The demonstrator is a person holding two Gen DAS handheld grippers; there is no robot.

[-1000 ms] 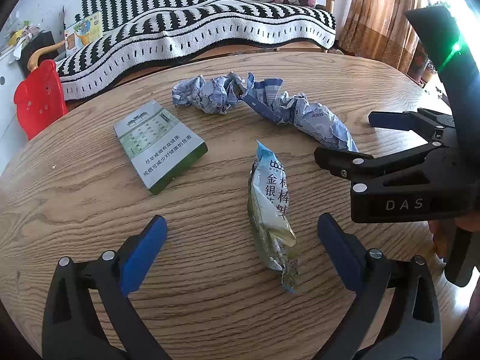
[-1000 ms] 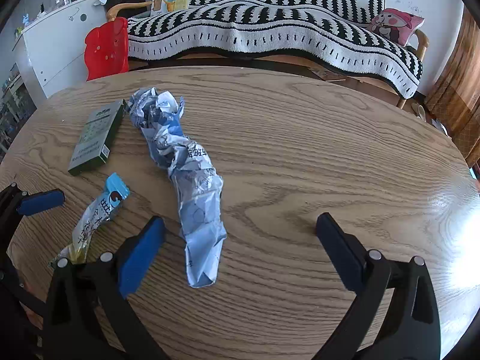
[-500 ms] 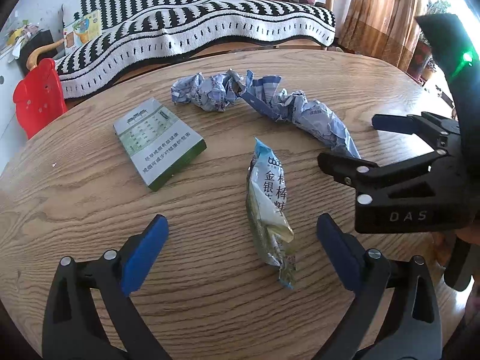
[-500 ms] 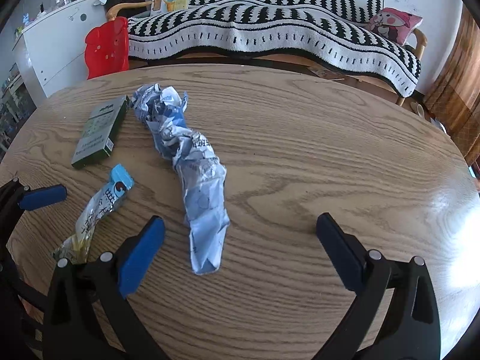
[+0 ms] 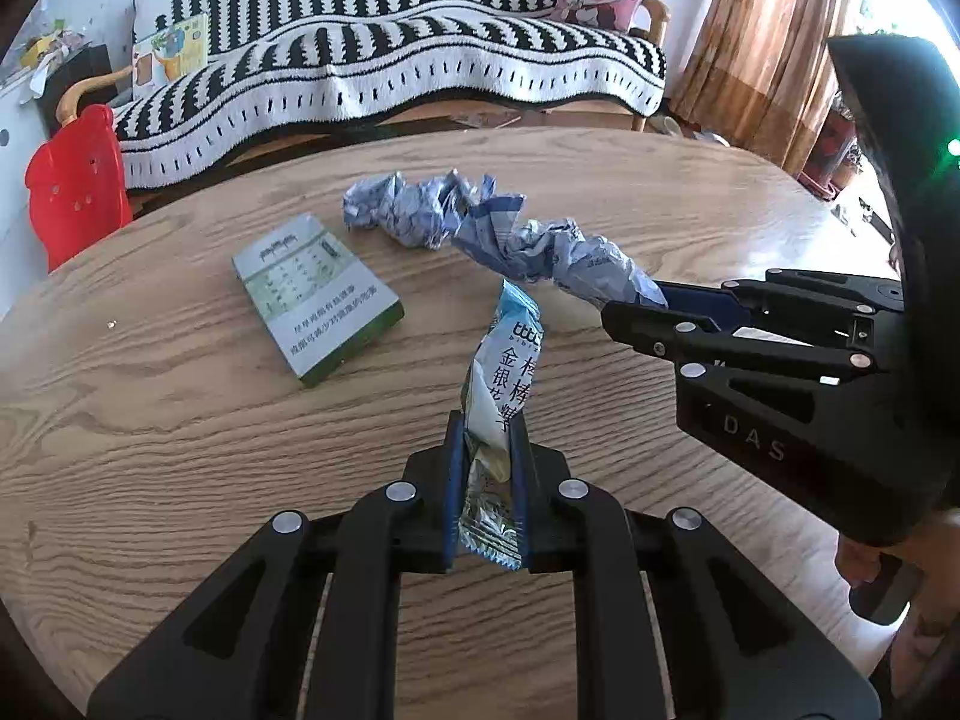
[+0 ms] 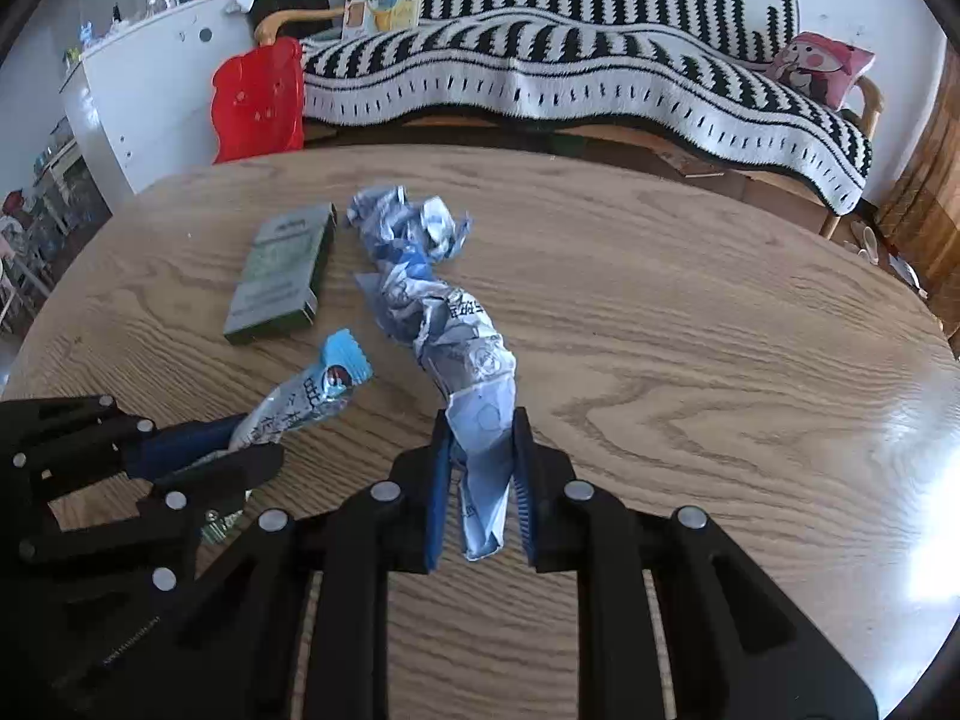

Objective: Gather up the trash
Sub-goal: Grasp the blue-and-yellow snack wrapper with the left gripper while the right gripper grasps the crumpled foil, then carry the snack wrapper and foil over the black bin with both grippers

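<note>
Trash lies on a round wooden surface (image 5: 180, 420) in three pieces — a snack wrapper (image 5: 501, 396), a long crumpled blue-and-white bag (image 6: 444, 324) and a flat green box (image 5: 315, 294).

The wrapper lies in front of the left gripper (image 5: 487, 426); its near end sits between the blue pads, whose jaws are closing and already press on it from both sides. Its far, light-blue end points away toward the crumpled bag.

The bag stretches away across the surface from the right gripper (image 6: 480, 420), with its balled-up end farthest off, beside the box. Its near, flatter end is pinched between the right gripper's jaws, which are also closing on it.

The two grippers sit side by side, near each other — each shows in the other's view.

The box lies flat to the left of both pieces, apart from the wrapper and just beside the bag's far end.

Beyond the surface stand a sofa with a black-and-white striped cover (image 6: 570, 72), a red plastic chair (image 6: 258, 99) and a brown curtain (image 5: 774, 42).
</note>
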